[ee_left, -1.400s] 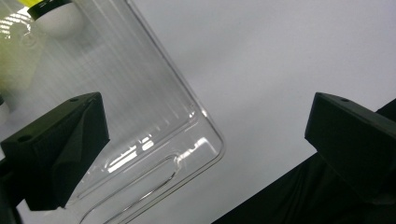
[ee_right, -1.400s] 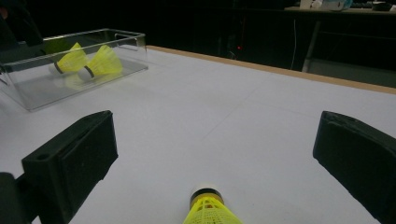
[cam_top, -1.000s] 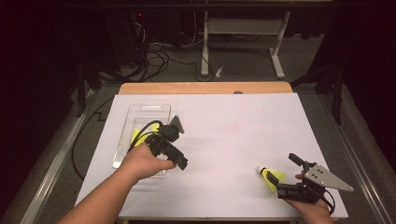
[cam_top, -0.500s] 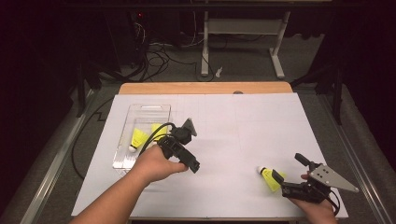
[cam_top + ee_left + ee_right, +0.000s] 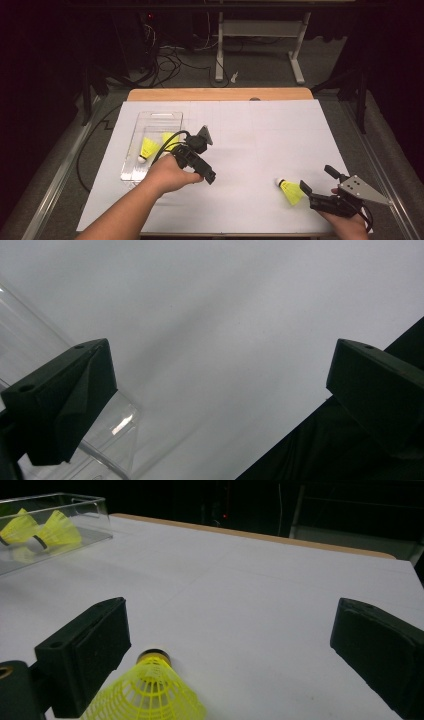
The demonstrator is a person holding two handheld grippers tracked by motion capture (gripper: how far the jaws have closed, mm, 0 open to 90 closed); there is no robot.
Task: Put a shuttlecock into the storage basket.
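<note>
A yellow shuttlecock (image 5: 290, 191) lies on the white sheet near the front right, cork pointing left. My right gripper (image 5: 318, 181) is open just right of it. In the right gripper view the shuttlecock (image 5: 150, 695) sits between the jaws, close against the left finger (image 5: 85, 650). Two more yellow shuttlecocks (image 5: 148, 148) (image 5: 169, 140) rest in a clear plastic tray (image 5: 160, 116) at the left. My left gripper (image 5: 202, 167) hovers over the sheet just right of the tray, open with nothing in it (image 5: 220, 405). The tray's corner (image 5: 115, 440) shows beside its left finger.
The white sheet (image 5: 250, 135) covers a wooden table whose far edge (image 5: 220, 94) is bare. A black cable (image 5: 167, 140) trails from the left gripper over the tray. Dark floor, cables and a stand lie beyond the table.
My left gripper has moved right, from above the tray to over the white sheet. The right gripper has shifted slightly right; the shuttlecock has stayed where it lay.
</note>
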